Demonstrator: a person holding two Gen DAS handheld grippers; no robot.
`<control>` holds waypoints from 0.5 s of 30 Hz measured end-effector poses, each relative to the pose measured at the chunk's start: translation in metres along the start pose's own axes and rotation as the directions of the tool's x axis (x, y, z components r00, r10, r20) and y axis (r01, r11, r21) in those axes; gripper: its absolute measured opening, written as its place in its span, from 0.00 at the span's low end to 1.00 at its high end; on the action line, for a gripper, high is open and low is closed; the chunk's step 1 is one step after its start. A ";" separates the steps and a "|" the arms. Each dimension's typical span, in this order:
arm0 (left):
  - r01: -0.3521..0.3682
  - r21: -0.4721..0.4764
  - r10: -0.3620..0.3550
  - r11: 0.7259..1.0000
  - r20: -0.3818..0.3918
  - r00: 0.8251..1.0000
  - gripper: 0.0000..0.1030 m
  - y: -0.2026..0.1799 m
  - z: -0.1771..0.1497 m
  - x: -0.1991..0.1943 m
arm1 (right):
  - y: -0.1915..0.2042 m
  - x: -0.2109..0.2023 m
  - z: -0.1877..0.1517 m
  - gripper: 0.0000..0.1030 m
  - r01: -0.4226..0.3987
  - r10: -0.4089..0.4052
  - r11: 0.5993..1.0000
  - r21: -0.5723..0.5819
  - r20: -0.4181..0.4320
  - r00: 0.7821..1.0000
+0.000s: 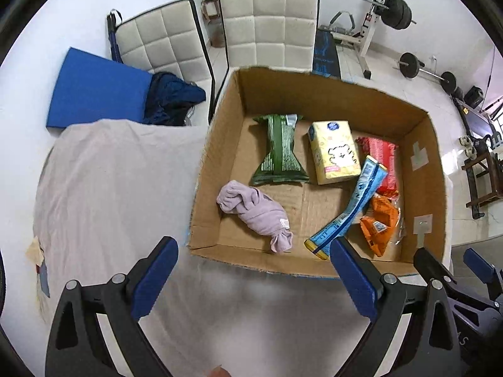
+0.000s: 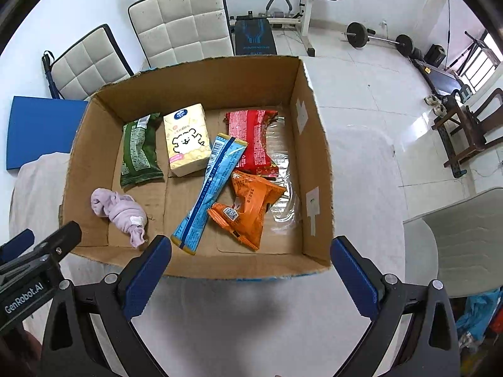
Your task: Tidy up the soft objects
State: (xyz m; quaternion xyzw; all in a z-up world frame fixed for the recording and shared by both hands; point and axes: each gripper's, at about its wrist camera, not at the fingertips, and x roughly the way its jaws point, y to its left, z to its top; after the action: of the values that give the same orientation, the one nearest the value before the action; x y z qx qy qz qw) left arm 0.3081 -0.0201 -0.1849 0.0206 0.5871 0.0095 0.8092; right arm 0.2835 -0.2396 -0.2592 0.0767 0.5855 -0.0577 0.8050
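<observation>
Both tongs, left (image 1: 251, 270) and right (image 2: 251, 264), spread wide, empty, above box (image 2: 317, 188). Risk: snagging blue packet (image 2: 209, 188) while reaching for sock (image 2: 121, 212).

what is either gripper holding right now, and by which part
Nothing is held. The left gripper and right gripper both hang open in front of the brown cardboard box; the rolled lilac cloth lies untouched inside.

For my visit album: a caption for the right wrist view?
Open right gripper hovers before a brown cardboard box holding a rolled lilac sock and snack packets.
</observation>
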 end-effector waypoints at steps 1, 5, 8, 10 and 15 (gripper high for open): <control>0.000 0.003 0.000 1.000 0.011 1.000 0.96 -0.001 -0.001 -0.007 | -0.001 -0.004 -0.001 1.00 0.001 -0.001 1.000 0.001 0.003 1.000; 0.011 0.027 -0.013 1.000 0.077 0.997 0.96 -0.003 -0.015 -0.053 | -0.007 -0.040 -0.013 1.00 -0.006 0.007 1.000 -0.007 0.045 0.999; 0.007 0.061 -0.013 0.998 0.108 0.994 0.96 -0.010 -0.034 -0.088 | -0.014 -0.075 -0.027 1.00 -0.019 0.020 1.000 -0.014 0.075 0.997; 0.007 0.078 -0.016 0.997 0.125 0.992 0.96 -0.013 -0.048 -0.110 | -0.020 -0.100 -0.038 1.00 -0.036 0.037 0.999 -0.013 0.086 0.996; 0.032 0.082 -0.046 0.996 0.177 0.983 0.96 -0.012 -0.075 -0.159 | -0.031 -0.163 -0.064 1.00 -0.053 0.055 0.998 -0.015 0.138 0.989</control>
State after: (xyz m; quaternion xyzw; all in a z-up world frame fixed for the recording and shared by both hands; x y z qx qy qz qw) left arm 0.1875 -0.0371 -0.0578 0.0420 0.5122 -0.0314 0.8573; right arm 0.1679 -0.2576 -0.1249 0.0839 0.5261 -0.0378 0.8455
